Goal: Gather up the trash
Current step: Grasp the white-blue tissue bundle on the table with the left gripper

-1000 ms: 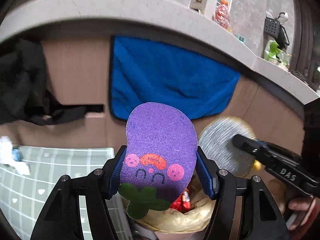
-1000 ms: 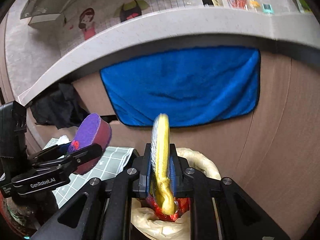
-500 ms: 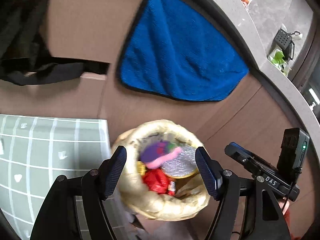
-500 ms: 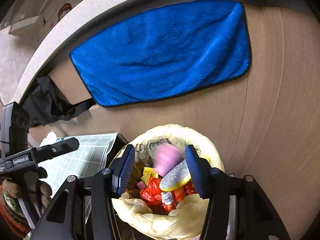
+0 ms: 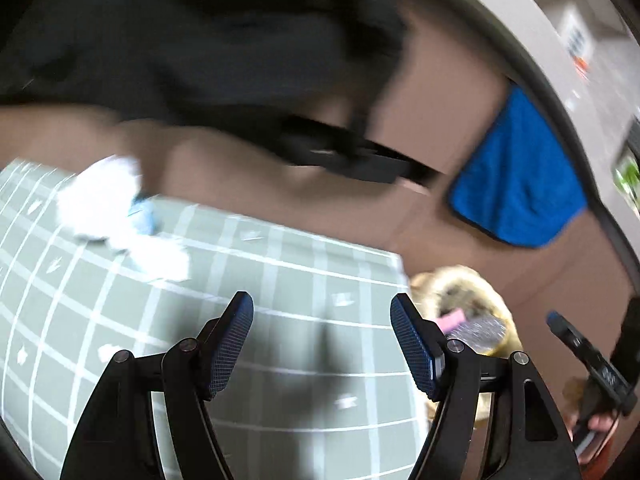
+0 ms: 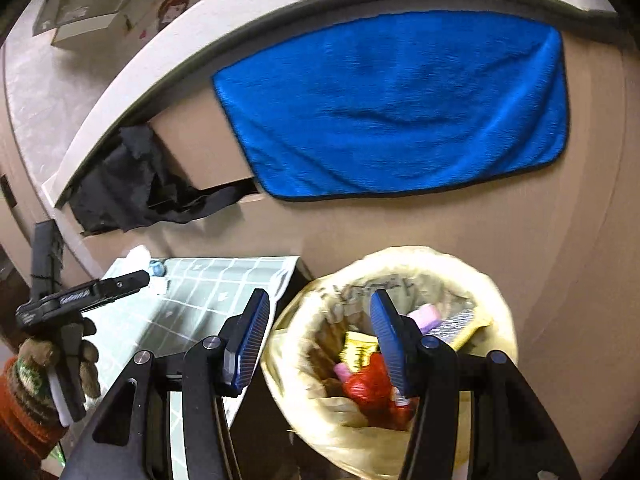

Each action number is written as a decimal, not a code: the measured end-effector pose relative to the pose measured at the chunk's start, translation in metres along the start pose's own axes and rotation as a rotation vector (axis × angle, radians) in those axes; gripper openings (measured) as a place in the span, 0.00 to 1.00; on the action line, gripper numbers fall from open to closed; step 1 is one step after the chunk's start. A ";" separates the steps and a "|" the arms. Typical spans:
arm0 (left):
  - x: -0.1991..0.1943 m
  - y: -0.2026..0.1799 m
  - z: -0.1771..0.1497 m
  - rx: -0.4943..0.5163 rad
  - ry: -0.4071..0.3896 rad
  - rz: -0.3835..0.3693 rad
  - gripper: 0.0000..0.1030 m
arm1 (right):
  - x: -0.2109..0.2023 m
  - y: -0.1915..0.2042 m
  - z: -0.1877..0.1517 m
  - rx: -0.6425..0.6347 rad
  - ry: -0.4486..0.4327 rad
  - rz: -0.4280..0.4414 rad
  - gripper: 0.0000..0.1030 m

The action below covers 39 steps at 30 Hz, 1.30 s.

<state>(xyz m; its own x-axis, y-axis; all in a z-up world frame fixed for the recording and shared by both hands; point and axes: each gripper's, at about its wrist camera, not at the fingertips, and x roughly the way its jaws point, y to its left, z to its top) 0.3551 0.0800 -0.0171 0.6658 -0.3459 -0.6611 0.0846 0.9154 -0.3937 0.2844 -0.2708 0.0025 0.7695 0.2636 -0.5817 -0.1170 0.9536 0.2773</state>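
My left gripper [image 5: 322, 308] is open with nothing in it, low over the green checked tablecloth [image 5: 280, 360]. A crumpled white tissue [image 5: 108, 208] with a bit of blue lies on the cloth, ahead and to the left. My right gripper [image 6: 320, 300] hangs open and bare over the rim of the bin lined with a yellow bag [image 6: 496, 280]. In the bin lie a red wrapper [image 6: 364, 384], a yellow wrapper [image 6: 358, 350], a pinkish sponge [image 6: 426, 314] and a silver scouring pad [image 6: 456, 324]. The right wrist view shows the left gripper [image 6: 140, 278] in a gloved hand, near the tissue [image 6: 140, 254].
A blue towel [image 6: 400, 108] hangs on the brown cabinet front behind the bin. Black cloth [image 6: 128, 176] hangs out of a drawer gap above the table. The table edge [image 6: 288, 276] stands close to the bin's left side. A pale worktop runs above.
The purple sponge and the silver pad left both grippers and landed in the bin. Both grippers opened. My left gripper swung left, away from the bin and over the table.
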 end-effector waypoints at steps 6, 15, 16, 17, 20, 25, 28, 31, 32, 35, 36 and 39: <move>-0.033 0.037 -0.014 -0.043 -0.059 0.068 0.69 | -0.008 0.012 -0.023 -0.044 -0.011 0.001 0.49; -0.061 0.043 -0.046 -0.103 -0.077 0.112 0.69 | -0.032 -0.014 -0.053 0.029 -0.036 0.051 0.49; -0.065 0.041 -0.050 -0.100 -0.085 0.114 0.69 | -0.034 -0.015 -0.056 0.032 -0.034 0.052 0.49; -0.069 0.038 -0.054 -0.096 -0.092 0.114 0.69 | -0.036 -0.016 -0.058 0.036 -0.034 0.058 0.49; -0.077 0.037 -0.058 -0.098 -0.130 0.126 0.69 | -0.043 -0.015 -0.068 0.034 -0.042 0.068 0.49; -0.073 0.048 -0.047 -0.069 -0.183 0.205 0.69 | -0.045 -0.006 -0.086 0.024 -0.028 0.077 0.49; -0.067 0.057 -0.043 -0.078 -0.159 0.211 0.69 | -0.043 -0.001 -0.092 0.019 -0.014 0.079 0.49; -0.070 0.057 -0.049 -0.077 -0.151 0.159 0.69 | -0.043 0.002 -0.098 0.017 -0.008 0.078 0.49; -0.071 0.055 -0.053 -0.075 -0.147 0.149 0.69 | -0.043 0.004 -0.101 0.019 0.000 0.077 0.49; -0.080 0.049 -0.065 -0.071 -0.152 0.111 0.69 | -0.046 0.011 -0.106 0.009 0.013 0.073 0.49; -0.085 0.047 -0.070 -0.067 -0.162 0.105 0.69 | -0.050 0.015 -0.108 0.000 0.012 0.067 0.49; -0.094 0.040 -0.076 -0.059 -0.187 0.114 0.69 | -0.061 0.026 -0.112 -0.021 0.001 0.048 0.49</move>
<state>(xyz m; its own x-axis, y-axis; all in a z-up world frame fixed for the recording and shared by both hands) 0.2395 0.1334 -0.0200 0.7951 -0.1919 -0.5754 -0.0385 0.9307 -0.3637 0.1643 -0.2455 -0.0402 0.7621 0.3088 -0.5690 -0.1664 0.9428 0.2889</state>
